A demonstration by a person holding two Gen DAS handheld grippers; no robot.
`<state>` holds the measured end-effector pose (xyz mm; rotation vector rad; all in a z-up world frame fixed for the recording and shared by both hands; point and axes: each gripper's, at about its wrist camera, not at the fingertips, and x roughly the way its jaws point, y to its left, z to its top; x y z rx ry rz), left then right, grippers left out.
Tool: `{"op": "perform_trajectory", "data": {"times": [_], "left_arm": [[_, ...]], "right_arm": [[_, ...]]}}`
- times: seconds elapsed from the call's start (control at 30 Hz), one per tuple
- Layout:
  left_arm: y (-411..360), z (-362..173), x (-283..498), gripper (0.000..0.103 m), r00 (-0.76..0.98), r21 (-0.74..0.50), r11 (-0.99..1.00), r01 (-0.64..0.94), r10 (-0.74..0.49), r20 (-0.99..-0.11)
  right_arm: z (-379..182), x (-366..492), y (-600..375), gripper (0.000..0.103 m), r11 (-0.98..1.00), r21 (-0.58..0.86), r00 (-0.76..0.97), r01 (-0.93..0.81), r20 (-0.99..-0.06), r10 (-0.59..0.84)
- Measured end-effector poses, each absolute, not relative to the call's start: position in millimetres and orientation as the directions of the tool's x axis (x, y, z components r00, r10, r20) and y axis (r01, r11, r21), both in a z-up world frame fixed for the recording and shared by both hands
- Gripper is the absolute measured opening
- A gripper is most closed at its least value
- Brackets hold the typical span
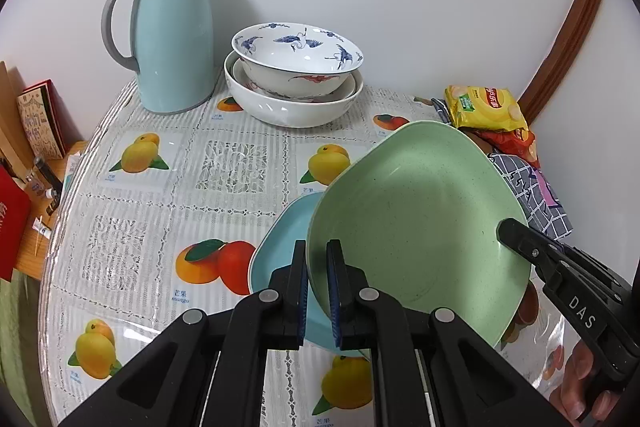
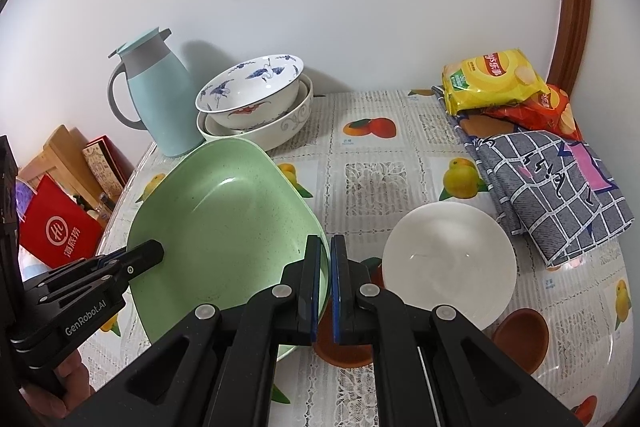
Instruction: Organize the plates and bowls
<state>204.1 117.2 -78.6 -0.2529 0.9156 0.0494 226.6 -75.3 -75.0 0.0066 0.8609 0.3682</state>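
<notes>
Green speckled plate (image 1: 420, 219), squarish with rounded corners, held tilted above the table (image 1: 168, 187) by both tools at once. Left tool (image 1: 317, 291) pinches the plate's near-left rim, jaws narrow with the rim between them; right tool (image 2: 326, 287) clamps the opposite rim the same way. Each tool shows in the other's view, at the plate's far edge.

Below the green plate, in the left wrist view: a light blue plate (image 1: 280, 247) flat on the table, partly covered. Likely target for stacking. White plate (image 2: 448, 263) lies just right of the right tool, with brown dishes (image 2: 520, 335) near it. Nested bowls (image 1: 294, 79), crane-patterned one on top, stand at the back beside a pale blue jug (image 1: 172, 35). Snack bags (image 2: 492, 79) and checked cloth (image 2: 548, 187) at far right.

Judgement on the step: level the plate first, since the tilt puts one edge low. Centre it over the blue plate, lower with both tools together, and release only once the base sits flush. Uneven release could let it slide off.
</notes>
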Motion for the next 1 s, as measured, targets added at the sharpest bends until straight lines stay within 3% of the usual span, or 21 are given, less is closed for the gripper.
{"op": "perform_trajectory", "data": {"times": [1.0], "left_arm": [[149,-134,190,0.009,0.490,-0.168,0.952,-0.256,-0.022,-0.872]], "right_arm": [[-137,231,-36,0.005,0.908,0.167,0.448,-0.385,-0.826,0.342]]}}
